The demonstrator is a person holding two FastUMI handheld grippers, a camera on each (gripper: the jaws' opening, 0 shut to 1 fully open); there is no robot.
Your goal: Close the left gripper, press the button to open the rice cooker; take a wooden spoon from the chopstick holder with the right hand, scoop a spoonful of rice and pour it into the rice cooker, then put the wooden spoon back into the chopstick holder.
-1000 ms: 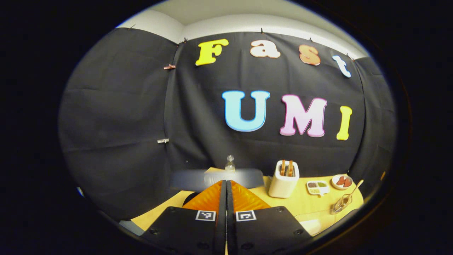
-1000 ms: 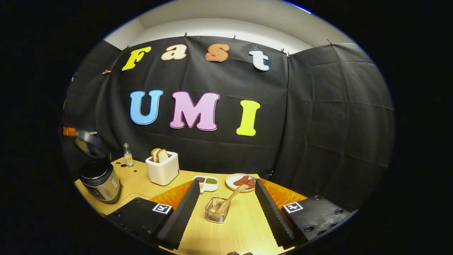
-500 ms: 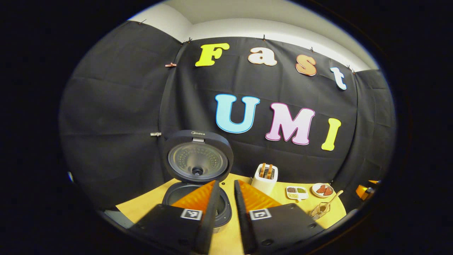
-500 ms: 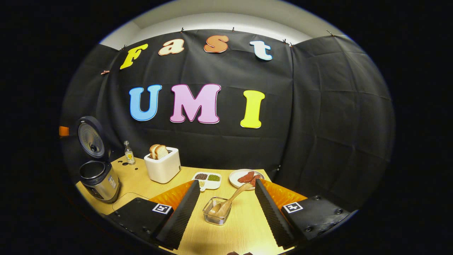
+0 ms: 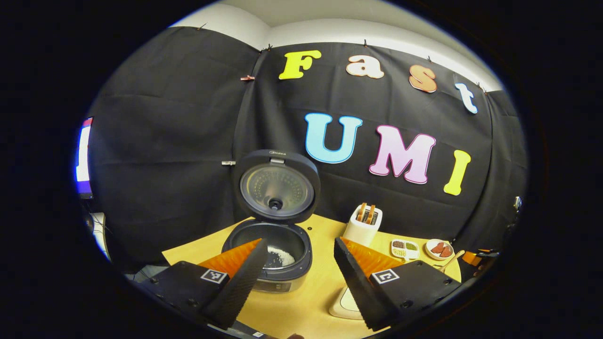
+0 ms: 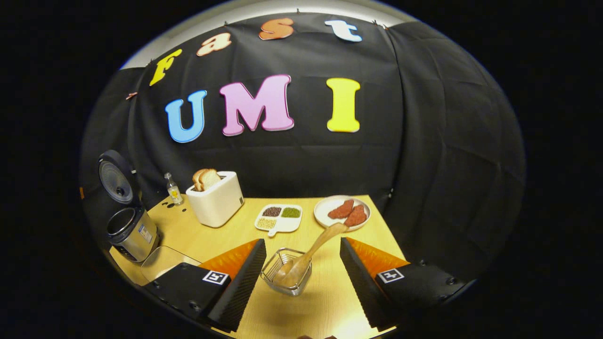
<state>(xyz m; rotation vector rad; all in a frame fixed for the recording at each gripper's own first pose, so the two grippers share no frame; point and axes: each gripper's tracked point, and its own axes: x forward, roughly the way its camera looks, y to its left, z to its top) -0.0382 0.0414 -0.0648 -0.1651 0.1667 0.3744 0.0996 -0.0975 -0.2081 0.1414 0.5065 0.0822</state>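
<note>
Several things stand on the wooden table [image 6: 226,235] around the work: a white toaster [image 6: 215,200] with bread slices, a small bottle [image 6: 174,189] to its left, a divided dish [image 6: 279,218] of grains and a plate [image 6: 342,213] with red pieces at the far right. The rice cooker [image 5: 273,247] stands with its lid upright and some white rice in the pot; the left gripper [image 5: 297,278] is spread apart in front of it, holding nothing. The right gripper [image 6: 301,278] is also spread apart and empty. The chopstick holder [image 6: 287,271], a wire basket, sits between its two fingers. The wooden spoon [image 6: 308,256] leans in the holder, bowl down, its handle pointing up and to the far right toward the plate.
</note>
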